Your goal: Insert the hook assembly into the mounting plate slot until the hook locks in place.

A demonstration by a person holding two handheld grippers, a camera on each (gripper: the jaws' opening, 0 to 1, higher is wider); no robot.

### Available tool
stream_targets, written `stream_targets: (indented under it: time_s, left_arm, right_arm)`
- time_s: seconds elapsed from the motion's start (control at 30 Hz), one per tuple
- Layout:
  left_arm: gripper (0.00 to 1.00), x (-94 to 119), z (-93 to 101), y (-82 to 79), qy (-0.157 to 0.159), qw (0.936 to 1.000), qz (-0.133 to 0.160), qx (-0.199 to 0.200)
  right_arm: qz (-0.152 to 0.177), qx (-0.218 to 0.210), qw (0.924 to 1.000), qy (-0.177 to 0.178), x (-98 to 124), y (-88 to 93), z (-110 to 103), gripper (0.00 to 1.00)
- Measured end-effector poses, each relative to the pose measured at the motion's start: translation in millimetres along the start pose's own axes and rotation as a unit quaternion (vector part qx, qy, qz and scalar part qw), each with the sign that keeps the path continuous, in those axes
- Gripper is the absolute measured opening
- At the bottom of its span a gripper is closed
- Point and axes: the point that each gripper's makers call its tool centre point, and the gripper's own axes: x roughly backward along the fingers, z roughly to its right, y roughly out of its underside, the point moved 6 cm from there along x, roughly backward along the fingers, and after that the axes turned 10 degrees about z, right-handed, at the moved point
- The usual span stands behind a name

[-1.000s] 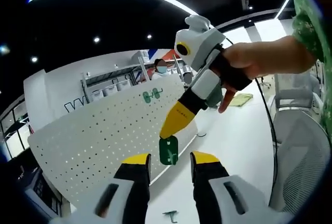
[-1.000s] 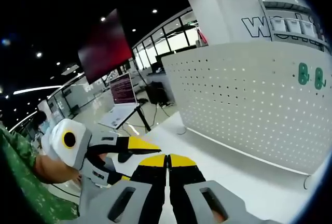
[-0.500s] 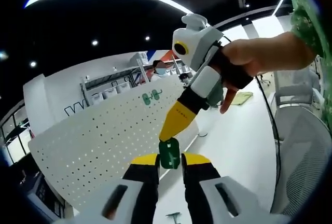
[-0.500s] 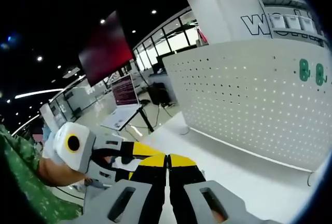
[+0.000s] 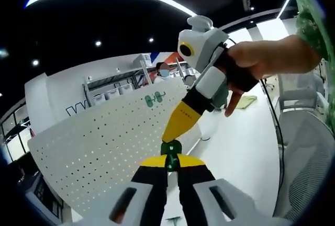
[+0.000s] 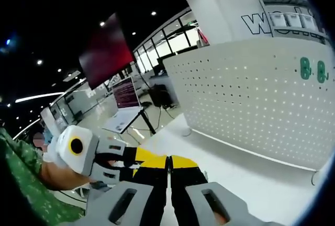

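A small green hook is pinched between the yellow tips of my left gripper, which is shut on its lower part. My right gripper slants down from the upper right in a hand, and its shut yellow tips meet the hook's top. The white perforated mounting plate stands upright behind, with two green hooks hung near its top corner. In the right gripper view my own jaws are pressed together, the left gripper comes in from the left, and the plate carries the two hooks.
The white tabletop runs along the plate's foot. A white mesh chair stands at the right. A person and shelving with bins are behind the plate. A screen on a tripod stands beyond the table.
My left jaws have shut from wide open onto the green hook held by the right gripper. The right gripper has barely moved.
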Motion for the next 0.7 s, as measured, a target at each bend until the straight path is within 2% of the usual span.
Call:
stream_targets:
  time_s: [0.7]
  left_arm:
    - [0.04, 3.1, 1.1, 0.8, -0.007, 0.9997, -0.009, 0.019]
  right_arm:
    - [-0.006, -0.014, 0.9999, 0.0, -2.5, 3.8, -1.4, 0.0]
